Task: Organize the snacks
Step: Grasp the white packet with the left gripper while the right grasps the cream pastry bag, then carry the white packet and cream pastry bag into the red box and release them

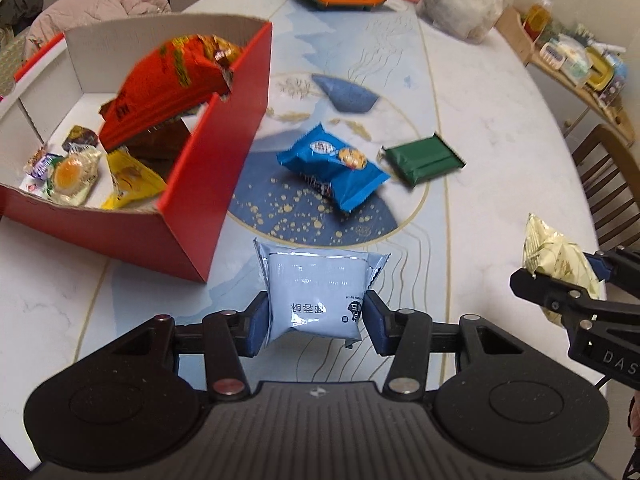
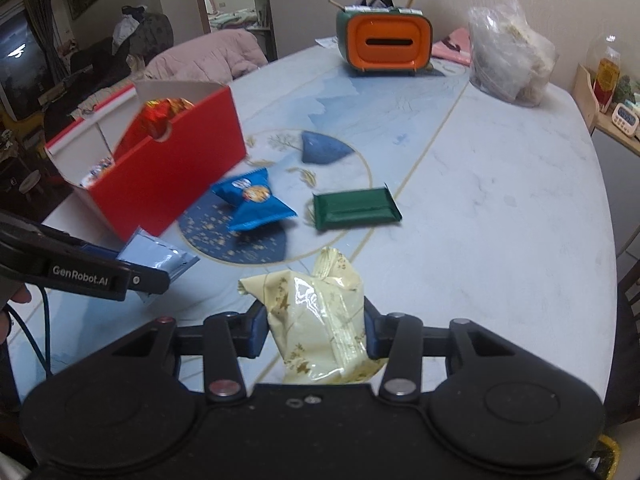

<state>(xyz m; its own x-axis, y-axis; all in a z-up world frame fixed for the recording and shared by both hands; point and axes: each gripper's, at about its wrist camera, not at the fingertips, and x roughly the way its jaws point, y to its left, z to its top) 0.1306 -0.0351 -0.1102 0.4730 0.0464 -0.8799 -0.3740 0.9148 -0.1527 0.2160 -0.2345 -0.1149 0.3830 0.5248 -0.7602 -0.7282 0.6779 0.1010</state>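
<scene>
The surface point(image 2: 500, 208) has lots of bare room on its right side, out to the round edge. The red box point(image 1: 208, 168) sits at the left, open on top, with snacks inside. Between the box and the bare side lie a blue pack point(image 1: 334, 166) and a green pack point(image 1: 422, 158), close but apart.

The left tool point(image 1: 316, 318) is shut on a pale blue pack point(image 1: 316, 288), just beside the box corner. The right tool point(image 2: 316, 334) is shut on a cream pack point(image 2: 320, 320), maybe lifted a little off the surface.
</scene>
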